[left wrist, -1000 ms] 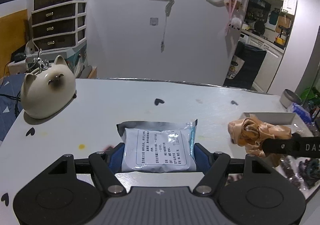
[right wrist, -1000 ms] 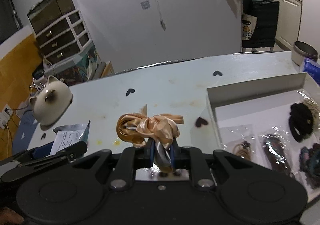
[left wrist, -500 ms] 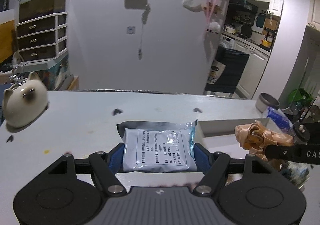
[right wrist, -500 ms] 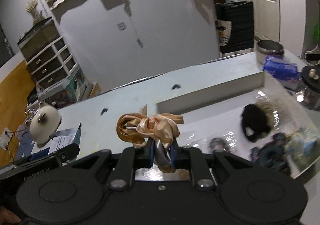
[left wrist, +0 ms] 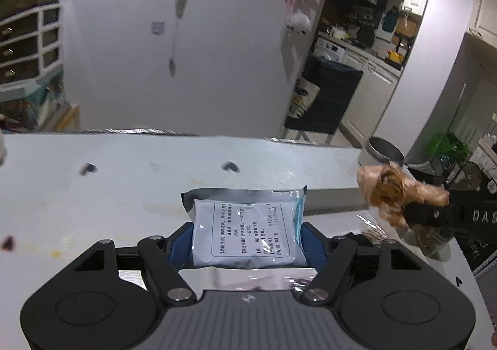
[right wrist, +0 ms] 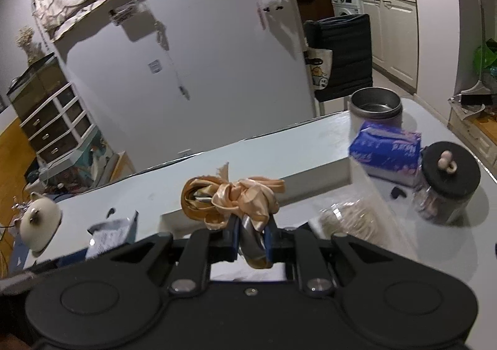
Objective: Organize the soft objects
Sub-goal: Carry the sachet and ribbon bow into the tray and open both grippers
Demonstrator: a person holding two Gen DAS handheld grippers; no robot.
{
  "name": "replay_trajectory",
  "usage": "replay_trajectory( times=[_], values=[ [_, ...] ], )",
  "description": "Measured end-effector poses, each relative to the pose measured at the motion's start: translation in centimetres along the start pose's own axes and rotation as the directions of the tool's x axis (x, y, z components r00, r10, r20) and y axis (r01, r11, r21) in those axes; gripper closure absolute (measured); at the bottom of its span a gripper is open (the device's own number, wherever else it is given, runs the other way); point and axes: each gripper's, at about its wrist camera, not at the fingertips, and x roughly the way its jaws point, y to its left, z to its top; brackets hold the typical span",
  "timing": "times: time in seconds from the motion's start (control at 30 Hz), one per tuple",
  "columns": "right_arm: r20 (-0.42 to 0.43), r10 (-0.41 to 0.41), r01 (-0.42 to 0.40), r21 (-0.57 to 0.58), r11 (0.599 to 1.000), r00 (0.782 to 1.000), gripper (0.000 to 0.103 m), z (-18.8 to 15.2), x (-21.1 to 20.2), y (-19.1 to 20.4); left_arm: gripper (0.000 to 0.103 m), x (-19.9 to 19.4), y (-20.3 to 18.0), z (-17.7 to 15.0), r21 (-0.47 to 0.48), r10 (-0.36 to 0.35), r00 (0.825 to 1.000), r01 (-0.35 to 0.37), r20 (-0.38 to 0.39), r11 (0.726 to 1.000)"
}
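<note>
Left gripper (left wrist: 248, 225) pinches a flat, glossy foil sachet (left wrist: 247, 230) above the white tray (right wrist: 313, 174); right gripper (right wrist: 251, 233) is pressed tight on a crumpled, satiny peach ribbon (right wrist: 236, 199) over the tray's near wall, open tabletop beyond.

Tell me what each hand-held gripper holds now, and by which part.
The left hand-held gripper clamps the white foil sachet by its two side edges. The right hand-held gripper pinches the peach satin ribbon bundle by its lower hanging part.
</note>
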Motion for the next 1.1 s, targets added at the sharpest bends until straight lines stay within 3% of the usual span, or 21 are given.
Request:
replay_trajectory(
  times=[0.27,0.6,0.7,0.77,0.83,0.9,1.0,1.1],
  values=[
    [-0.042,-0.004,0.004,-0.012,1.000,0.999,0.087,1.3,2.8,-2.7,0.030,7.0,-2.9,-0.1,-0.015,-0.036,0.995,0.035,-0.093,0.999],
    [-0.119,0.033,-0.032,0.011,0.999,0.992,0.087,1.8,7.7,-2.4,0.029,12.2,-1.7,-0.2,-0.018,0.069,0.987,-0.072,-0.142,0.997],
    [-0.139,0.043,-0.042,0.013,0.999,0.989,0.087,1.8,9.4,-1.9,0.022,12.7,-1.3,-0.5,-0.016,0.061,0.987,-0.064,-0.151,0.998],
    [-0.150,0.058,-0.055,0.021,0.998,0.987,0.082,1.6,10.4,-1.7,0.013,12.8,-1.2,-0.6,-0.019,0.032,0.987,-0.036,-0.155,0.999],
    [-0.175,0.071,-0.063,0.050,0.997,0.982,0.058,1.3,11.4,-1.7,0.012,12.7,-1.2,-0.6,-0.021,0.001,0.987,-0.004,-0.158,1.000],
    [-0.203,0.069,-0.058,0.060,0.997,0.977,0.055,1.1,11.9,-1.8,0.012,12.2,-1.4,-0.7,-0.011,0.006,0.988,-0.008,-0.154,1.000],
    [-0.202,0.061,-0.052,0.047,0.998,0.978,0.055,1.2,11.6,-2.0,0.015,11.6,-1.4,-1.0,-0.013,0.017,0.989,-0.020,-0.150,1.000],
    [-0.201,0.054,-0.043,0.063,0.997,0.978,0.057,1.4,11.4,-2.6,0.033,11.1,-1.1,-0.9,-0.025,0.018,0.988,-0.022,-0.152,0.999]
  ],
)
